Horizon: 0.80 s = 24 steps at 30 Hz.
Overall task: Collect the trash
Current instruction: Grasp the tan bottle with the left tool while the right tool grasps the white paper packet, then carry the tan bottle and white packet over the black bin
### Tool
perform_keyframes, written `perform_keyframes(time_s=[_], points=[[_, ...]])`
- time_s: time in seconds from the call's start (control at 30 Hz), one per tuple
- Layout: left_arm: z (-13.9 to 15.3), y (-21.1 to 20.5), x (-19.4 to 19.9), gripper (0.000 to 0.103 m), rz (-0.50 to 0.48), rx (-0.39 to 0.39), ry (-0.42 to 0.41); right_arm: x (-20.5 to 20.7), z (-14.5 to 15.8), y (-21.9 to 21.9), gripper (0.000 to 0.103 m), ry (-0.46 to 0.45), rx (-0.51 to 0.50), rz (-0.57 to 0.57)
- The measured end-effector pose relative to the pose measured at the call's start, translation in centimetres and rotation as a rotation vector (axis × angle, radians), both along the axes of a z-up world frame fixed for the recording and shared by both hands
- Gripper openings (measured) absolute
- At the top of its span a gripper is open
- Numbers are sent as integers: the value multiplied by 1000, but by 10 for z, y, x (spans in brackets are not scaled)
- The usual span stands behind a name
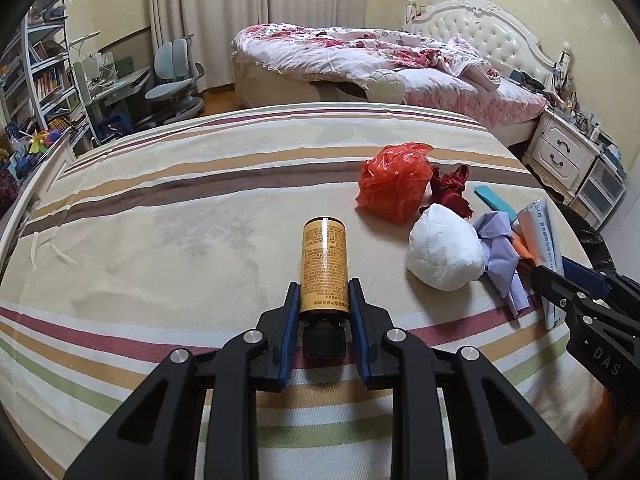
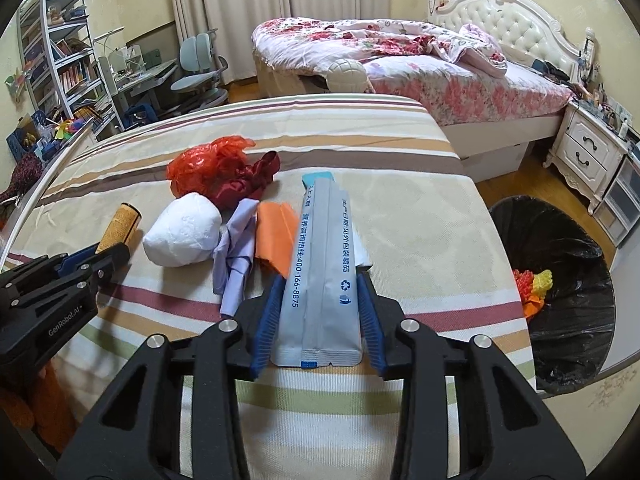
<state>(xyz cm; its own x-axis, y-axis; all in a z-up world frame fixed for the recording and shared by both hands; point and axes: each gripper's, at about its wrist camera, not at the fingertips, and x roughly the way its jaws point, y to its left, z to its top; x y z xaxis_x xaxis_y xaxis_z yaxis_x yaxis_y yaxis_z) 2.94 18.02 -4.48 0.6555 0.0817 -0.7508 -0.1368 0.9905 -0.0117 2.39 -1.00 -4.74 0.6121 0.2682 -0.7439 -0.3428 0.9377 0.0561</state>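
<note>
Left claw (image 1: pixel 324 292) clenched on amber bottle (image 1: pixel 324 264), cap nearest, long axis straight ahead along the fingers, lying on striped bed (image 1: pixel 180 220); right claw (image 2: pixel 320 300) flanking grey sachet (image 2: pixel 324 264), also lengthwise, pads close beside its edges, contact unclear; beyond, white wad (image 2: pixel 184 236), lilac paper (image 2: pixel 236 252), orange scrap (image 2: pixel 276 236), red bag (image 2: pixel 208 168); black bin (image 2: pixel 560 280) off right, nearer the right hand.
</note>
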Motion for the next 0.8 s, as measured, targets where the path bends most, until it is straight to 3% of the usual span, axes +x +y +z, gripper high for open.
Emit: perform_keyframes(time_s=[0.47,0.8], points=[[13,-8,-11,25,-4,-23,-50,-18,13,-22,31,-35,24,-23],[33,-53,-6,25,-90,-17,-101,-20,33,-62,31,-98,21,-99]])
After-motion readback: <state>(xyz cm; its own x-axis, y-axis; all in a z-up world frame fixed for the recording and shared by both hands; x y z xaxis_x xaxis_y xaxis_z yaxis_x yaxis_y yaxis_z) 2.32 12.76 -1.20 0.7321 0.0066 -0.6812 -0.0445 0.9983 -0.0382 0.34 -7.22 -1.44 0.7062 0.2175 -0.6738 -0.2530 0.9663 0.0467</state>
